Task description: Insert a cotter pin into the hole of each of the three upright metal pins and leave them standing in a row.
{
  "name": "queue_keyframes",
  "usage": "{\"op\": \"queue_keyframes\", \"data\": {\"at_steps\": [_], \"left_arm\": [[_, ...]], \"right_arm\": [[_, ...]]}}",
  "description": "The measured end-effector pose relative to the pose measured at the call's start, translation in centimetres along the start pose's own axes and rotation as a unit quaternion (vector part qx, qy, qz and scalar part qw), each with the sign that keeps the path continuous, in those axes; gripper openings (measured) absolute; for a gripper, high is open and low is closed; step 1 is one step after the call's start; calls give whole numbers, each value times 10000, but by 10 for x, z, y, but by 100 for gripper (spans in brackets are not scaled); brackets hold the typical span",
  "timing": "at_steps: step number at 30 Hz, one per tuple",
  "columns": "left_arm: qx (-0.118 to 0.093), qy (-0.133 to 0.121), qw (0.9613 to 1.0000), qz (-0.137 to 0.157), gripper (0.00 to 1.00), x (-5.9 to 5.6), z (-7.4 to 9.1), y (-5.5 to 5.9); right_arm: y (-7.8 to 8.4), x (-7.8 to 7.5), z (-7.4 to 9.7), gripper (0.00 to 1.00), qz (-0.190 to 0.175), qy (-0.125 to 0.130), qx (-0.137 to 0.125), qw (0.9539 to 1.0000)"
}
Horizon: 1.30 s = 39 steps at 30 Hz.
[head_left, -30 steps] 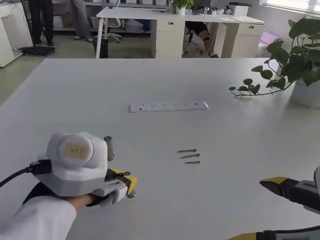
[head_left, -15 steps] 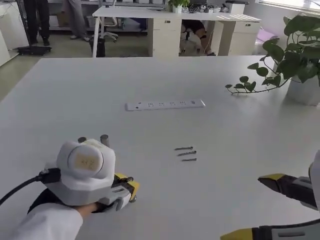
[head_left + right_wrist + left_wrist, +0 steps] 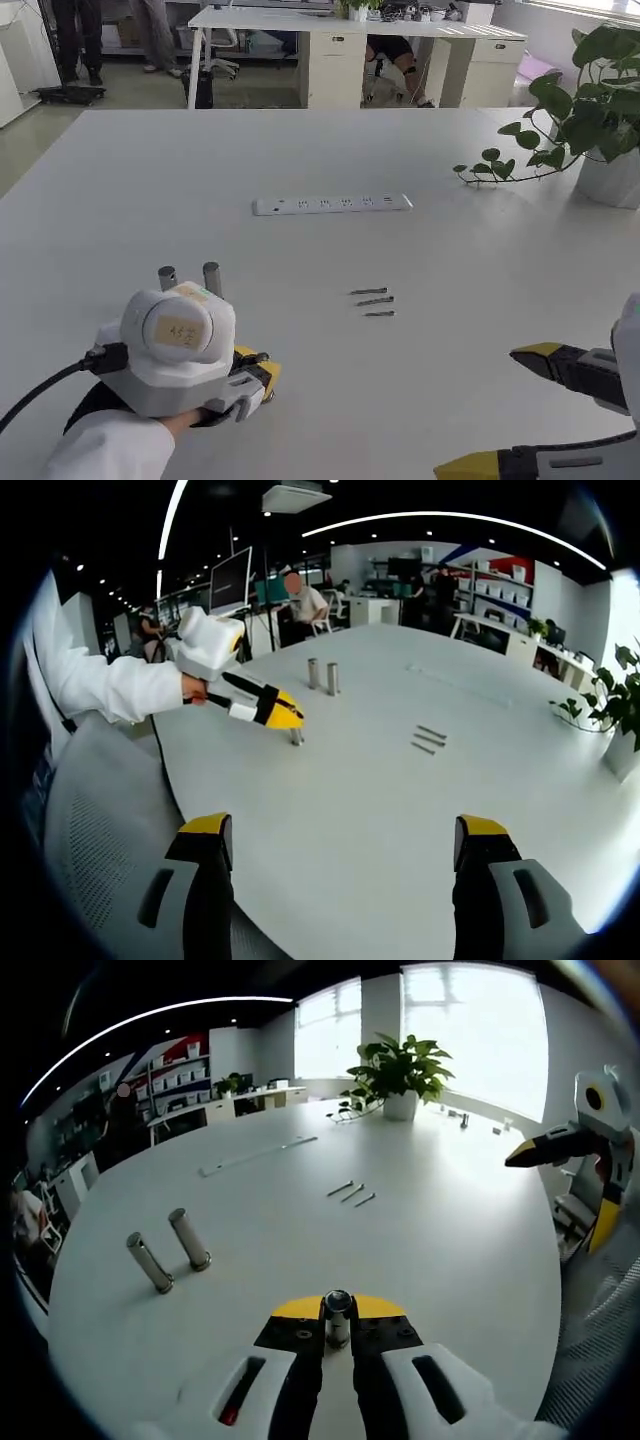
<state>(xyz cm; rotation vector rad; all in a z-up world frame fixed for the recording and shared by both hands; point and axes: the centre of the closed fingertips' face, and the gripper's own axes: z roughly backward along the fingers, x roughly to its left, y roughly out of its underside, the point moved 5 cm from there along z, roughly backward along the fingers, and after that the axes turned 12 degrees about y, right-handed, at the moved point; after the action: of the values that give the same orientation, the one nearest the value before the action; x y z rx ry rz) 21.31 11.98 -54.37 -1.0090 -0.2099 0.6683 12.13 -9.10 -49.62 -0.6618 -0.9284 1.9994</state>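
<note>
Your left gripper [image 3: 262,378] is low at the near left of the counter [image 3: 480,240]. Its jaws are clamped on one metal pin [image 3: 338,1318], held upright between the yellow tips. In the right gripper view the pin's lower end is at the counter surface; can't tell if it's touching or just above. Just beyond that gripper stand the second metal pin [image 3: 167,277] and the third metal pin [image 3: 212,277], both upright, side by side, close but apart.

The three cotter pins [image 3: 375,301] lie flat mid-counter, roughly parallel in a tight stack, well apart from the upright pins and to their right in the head view.

Your right gripper [image 3: 343,828] is at the near right edge, jaws spread wide with nothing between them, well apart from the cotter pins.

A white power strip [image 3: 332,204] lies further back on the counter, and a potted plant [image 3: 590,100] is at the far right.
</note>
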Motion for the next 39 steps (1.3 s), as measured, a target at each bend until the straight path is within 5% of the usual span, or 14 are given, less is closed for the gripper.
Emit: {"op": "queue_keyframes", "data": {"at_steps": [9,15,20,24,28,32,35,39], "left_arm": [[-87,5,9999,129,7,-1,0,1],[187,-21,9995,-267,8,0,-1,3],[103,39,9990,-424,28,-1,0,-1],[162,370,9978,-527,45,-6,7,-3],[161,852,9937,-708,62,-13,26,-4],[-4,984,9928,-687,84,-16,42,-5],[-10,833,9919,-957,83,-14,62,-2],[-150,955,9937,-569,94,-19,77,8]], "right_arm": [[0,3,-2,90,20,-65,25,10000],[0,2,-3,88,79,-39,42,10000],[0,1,-3,89,50,-26,43,10000],[2,0,-1,89,20,-18,60,10000],[6,-2,-1,89,-30,-2,81,10000],[8,-3,-2,88,-91,8,73,9999],[8,-1,-2,88,-46,-49,94,9999],[7,-1,-3,88,-79,-53,71,9999]]}}
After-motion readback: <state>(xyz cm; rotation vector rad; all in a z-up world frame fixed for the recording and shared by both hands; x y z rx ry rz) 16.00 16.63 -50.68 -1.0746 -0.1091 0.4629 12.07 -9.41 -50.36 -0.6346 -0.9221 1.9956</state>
